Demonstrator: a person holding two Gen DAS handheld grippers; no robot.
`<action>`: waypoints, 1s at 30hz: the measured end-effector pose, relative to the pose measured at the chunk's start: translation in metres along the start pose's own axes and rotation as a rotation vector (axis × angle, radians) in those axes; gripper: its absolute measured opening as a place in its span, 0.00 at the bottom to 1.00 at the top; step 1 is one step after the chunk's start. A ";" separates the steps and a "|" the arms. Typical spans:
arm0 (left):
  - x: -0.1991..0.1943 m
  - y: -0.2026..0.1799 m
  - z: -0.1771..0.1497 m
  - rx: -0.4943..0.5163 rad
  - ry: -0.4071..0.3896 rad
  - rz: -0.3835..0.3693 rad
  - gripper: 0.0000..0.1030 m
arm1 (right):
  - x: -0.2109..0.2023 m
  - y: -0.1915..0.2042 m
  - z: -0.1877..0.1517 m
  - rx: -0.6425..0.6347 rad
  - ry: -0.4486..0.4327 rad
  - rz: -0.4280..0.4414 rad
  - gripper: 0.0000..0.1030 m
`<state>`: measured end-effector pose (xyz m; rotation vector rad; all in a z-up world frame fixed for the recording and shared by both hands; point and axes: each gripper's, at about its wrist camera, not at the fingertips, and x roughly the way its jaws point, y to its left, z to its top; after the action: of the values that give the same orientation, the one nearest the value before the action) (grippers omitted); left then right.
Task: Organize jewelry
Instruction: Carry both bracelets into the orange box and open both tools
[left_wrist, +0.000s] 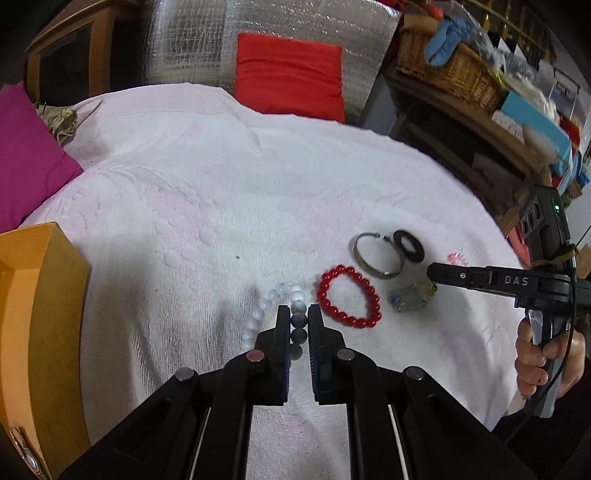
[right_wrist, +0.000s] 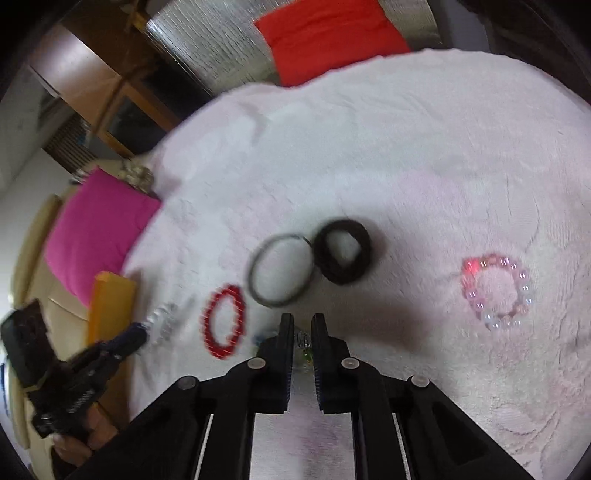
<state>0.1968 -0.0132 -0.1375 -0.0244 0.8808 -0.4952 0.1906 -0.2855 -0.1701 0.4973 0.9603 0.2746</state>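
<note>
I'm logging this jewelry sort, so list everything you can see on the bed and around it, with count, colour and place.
White bead bracelet: one, white and grey, clamped in the left gripper.
Red bead bracelet: one, red, on the towel beside it.
Metal bangle: one, silver, beyond the red one.
Black ring: one, black, touching the bangle.
Glass bead bracelet: one, clear with blue and green, at the right gripper's tips.
Pink bead bracelet: one, pink and clear, alone at the far right.
Box: one, orange, left edge.
Towel: one, white.
Cushions: red, magenta.
Wicker basket: one, on a shelf.
Left gripper: shut on the white beads.
Right gripper: shut.
Hand: holding the right gripper.
</note>
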 end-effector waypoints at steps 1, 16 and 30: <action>-0.003 -0.001 0.001 -0.002 -0.012 -0.002 0.09 | -0.004 0.003 0.001 -0.007 -0.018 0.016 0.10; -0.066 -0.007 -0.002 -0.030 -0.169 -0.030 0.09 | -0.037 0.038 0.000 -0.025 -0.131 0.133 0.11; -0.220 0.060 -0.018 -0.185 -0.317 0.098 0.09 | -0.012 0.183 -0.008 -0.177 -0.100 0.311 0.11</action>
<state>0.0908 0.1372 -0.0008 -0.2222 0.6106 -0.3055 0.1763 -0.1321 -0.0704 0.4917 0.7511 0.6040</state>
